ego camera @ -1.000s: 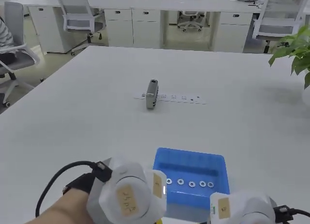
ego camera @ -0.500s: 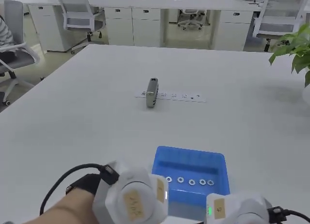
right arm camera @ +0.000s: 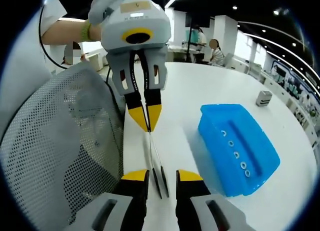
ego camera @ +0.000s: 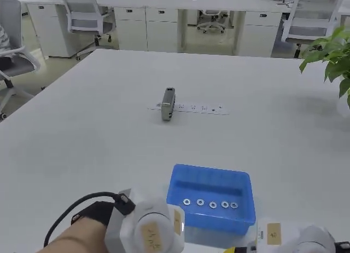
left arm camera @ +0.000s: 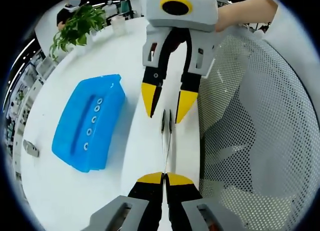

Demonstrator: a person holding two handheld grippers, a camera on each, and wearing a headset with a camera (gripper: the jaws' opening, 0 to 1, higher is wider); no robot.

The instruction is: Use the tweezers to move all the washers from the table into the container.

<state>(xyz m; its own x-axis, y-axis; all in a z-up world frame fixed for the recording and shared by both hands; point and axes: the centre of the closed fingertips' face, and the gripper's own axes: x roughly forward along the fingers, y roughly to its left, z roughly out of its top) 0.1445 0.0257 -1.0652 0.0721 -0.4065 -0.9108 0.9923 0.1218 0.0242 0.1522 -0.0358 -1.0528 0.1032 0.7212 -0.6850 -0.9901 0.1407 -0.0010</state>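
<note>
A blue container stands near the table's front edge with several washers in a row inside it. The washers and container also lie left of my left gripper, which is shut on one end of thin metal tweezers. My right gripper faces it, open, jaws either side of the tweezers' other end. In the right gripper view the tweezers run from my open right gripper up to the shut left gripper, with the container to the right. Both gripper bodies sit at the head view's bottom.
A white power strip with a grey adapter lies mid-table. A potted plant stands at the right edge. A grey mesh chair back sits close beside the grippers, by the table's near edge. Desks and office chairs stand beyond the table.
Both grippers have dropped lower in the head view, drawing back from the container toward the near table edge; the right one also shifted right. The container and washers stayed put.
</note>
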